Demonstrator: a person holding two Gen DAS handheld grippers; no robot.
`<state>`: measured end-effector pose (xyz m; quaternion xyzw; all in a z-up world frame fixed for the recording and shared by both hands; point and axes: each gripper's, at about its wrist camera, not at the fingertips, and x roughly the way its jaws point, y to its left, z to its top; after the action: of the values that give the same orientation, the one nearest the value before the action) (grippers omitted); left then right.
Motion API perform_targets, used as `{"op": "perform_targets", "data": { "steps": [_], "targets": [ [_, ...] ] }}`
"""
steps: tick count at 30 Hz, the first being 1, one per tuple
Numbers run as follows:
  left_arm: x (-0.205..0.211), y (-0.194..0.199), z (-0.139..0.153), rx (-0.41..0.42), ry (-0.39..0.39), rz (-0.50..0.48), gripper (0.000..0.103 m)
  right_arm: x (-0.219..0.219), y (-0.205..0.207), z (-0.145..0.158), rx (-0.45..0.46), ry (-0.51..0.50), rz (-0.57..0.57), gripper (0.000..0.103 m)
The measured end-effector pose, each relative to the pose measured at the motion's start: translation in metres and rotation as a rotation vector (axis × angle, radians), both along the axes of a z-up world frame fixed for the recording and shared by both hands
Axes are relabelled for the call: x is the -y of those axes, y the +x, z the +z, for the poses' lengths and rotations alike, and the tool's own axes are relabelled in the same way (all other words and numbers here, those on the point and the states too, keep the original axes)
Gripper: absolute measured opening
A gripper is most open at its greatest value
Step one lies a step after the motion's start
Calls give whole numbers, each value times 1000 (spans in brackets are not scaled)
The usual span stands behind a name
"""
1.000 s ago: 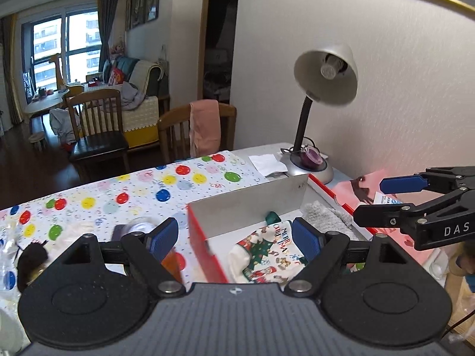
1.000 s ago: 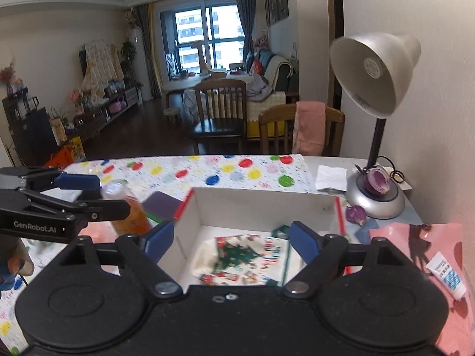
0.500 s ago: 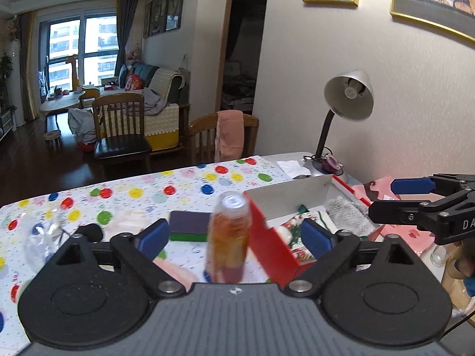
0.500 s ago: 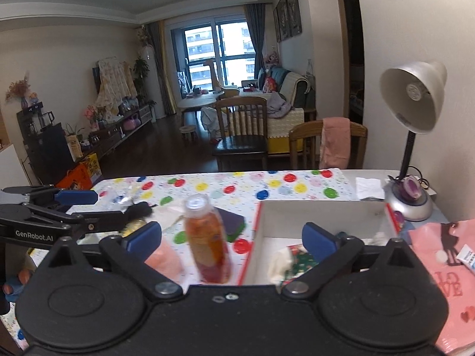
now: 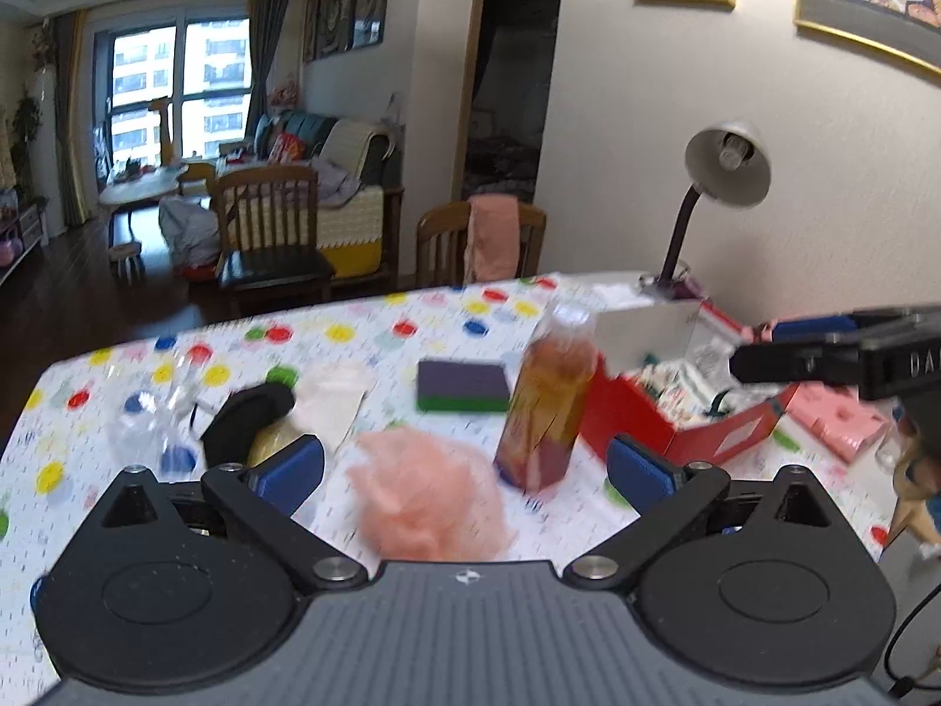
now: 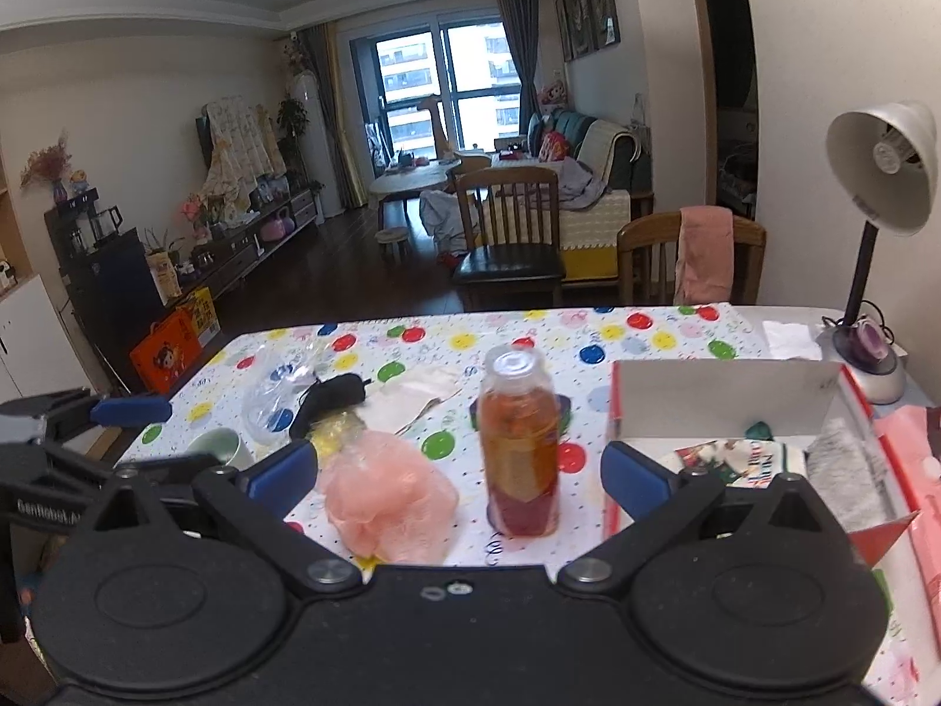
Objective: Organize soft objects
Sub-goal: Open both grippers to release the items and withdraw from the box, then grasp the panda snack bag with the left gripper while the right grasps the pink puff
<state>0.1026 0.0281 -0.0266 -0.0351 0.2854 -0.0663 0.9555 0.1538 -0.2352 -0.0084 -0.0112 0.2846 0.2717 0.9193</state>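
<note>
A pink mesh bath puff point(image 5: 429, 497) lies on the dotted tablecloth just ahead of my left gripper point(image 5: 464, 468), which is open and empty. The puff also shows in the right wrist view point(image 6: 388, 497). My right gripper point(image 6: 459, 470) is open and empty above the table's near edge. A red box point(image 6: 729, 406) at the right holds a Christmas-print cloth point(image 6: 732, 456) and a grey knit cloth point(image 6: 847, 465); the box also shows in the left wrist view point(image 5: 641, 418). A white cloth point(image 6: 411, 391) and a black soft item point(image 6: 326, 397) lie further back on the left.
An orange drink bottle point(image 6: 520, 441) stands between the puff and the box. A purple and green sponge point(image 5: 464, 385), a crumpled clear bottle point(image 6: 276, 388), a green cup point(image 6: 220, 447), a desk lamp point(image 6: 870, 270) and pink packaging point(image 6: 917, 470) are also on the table.
Both grippers have pulled back and to the left from over the red box. The bottle, the pink puff and the left part of the table have come into view.
</note>
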Motion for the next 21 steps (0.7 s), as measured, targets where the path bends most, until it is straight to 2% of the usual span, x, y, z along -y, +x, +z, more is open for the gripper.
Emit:
{"op": "perform_targets", "data": {
  "steps": [4, 10, 15, 18, 21],
  "targets": [
    [-10, -7, -21, -37, 1, 26, 103, -20, 2, -9, -27, 6, 15, 103],
    [-8, -13, -52, -48, 30, 55, 103, -58, 16, -30, -69, -13, 49, 103],
    [0, -12, -76, -71, 58, 99, 103, -94, 28, -49, -65, -91, 98, 103],
    [2, -9, -95, -114, 25, 131, 103, -111, 38, -63, -93, -115, 123, 103],
    [2, -4, -112, -189, -31, 191, 103, -126, 48, -75, -110, -146, 152, 103]
  ]
}}
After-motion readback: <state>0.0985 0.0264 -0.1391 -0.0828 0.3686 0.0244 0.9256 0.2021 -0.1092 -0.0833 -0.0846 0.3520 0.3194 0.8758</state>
